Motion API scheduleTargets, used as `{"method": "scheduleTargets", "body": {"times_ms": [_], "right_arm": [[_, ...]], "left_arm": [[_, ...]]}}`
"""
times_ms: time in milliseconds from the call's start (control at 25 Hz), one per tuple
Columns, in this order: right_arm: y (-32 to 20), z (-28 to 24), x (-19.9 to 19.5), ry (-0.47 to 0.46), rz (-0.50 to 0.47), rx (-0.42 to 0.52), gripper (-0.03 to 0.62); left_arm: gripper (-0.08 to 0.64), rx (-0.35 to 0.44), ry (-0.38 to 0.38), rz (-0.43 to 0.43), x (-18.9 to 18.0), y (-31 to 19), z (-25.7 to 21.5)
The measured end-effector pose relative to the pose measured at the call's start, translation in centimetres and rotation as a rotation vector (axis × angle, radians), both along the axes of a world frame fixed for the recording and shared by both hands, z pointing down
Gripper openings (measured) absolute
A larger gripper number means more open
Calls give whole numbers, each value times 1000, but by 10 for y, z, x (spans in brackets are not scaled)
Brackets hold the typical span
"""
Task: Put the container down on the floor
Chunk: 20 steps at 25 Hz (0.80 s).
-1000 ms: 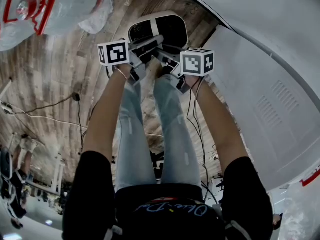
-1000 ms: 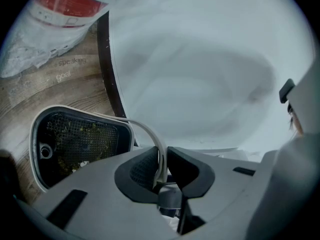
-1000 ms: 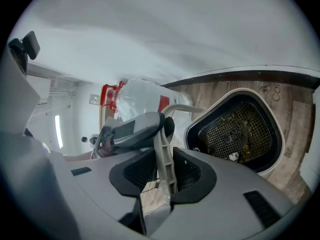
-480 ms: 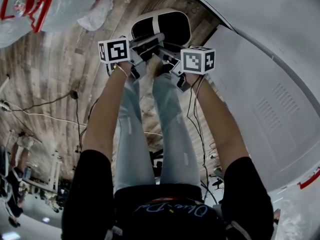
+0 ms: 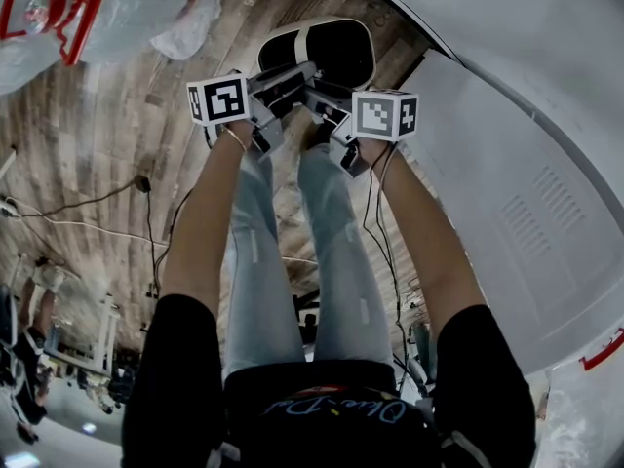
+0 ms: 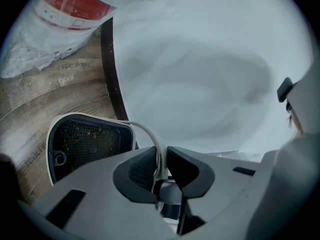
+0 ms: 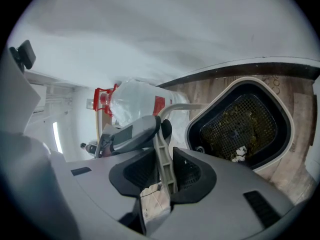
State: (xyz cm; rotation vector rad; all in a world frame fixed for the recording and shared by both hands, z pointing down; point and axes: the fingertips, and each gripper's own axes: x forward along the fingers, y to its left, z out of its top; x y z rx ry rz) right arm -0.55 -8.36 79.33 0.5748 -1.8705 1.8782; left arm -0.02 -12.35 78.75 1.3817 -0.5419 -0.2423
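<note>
Left gripper (image 6: 161, 170), right gripper (image 7: 163, 176) fingers (image 6: 137, 171) clamp container (image 5: 336, 55) handle (image 6: 151, 134); plastic bag (image 5: 107, 13) left, white panel (image 5: 507, 193) close right

Wood-plank floor (image 5: 107, 135). On it: clear plastic bags (image 5: 136, 13), red print, top left; black cable (image 5: 144, 183), left; white unit (image 5: 517, 213), right. Container (image 5: 341, 55) upper centre, floor contact unclear.

I see a white-rimmed plastic container (image 7: 240, 119) with black mesh lining, brown-grey wood-grain plank floor (image 5: 107, 135) below it, and beyond it a clear crinkled plastic bag (image 5: 127, 13) banded red.
</note>
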Motion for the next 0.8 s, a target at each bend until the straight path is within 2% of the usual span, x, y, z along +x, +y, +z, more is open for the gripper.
{"method": "scheduleTargets", "body": {"times_ms": [320,560,800], "right_arm": [[-2,4,-12,-11,39,-23,103],[-1,6,-16,-36,93,-67,135],[3,5,-19,-23,63,-57,135]], "left_arm": [[51,12,-1,-17,-15,1,4],[57,28,-48,-4,-30,8,10],[58,11,-93,-33,-51,20,20]]}}
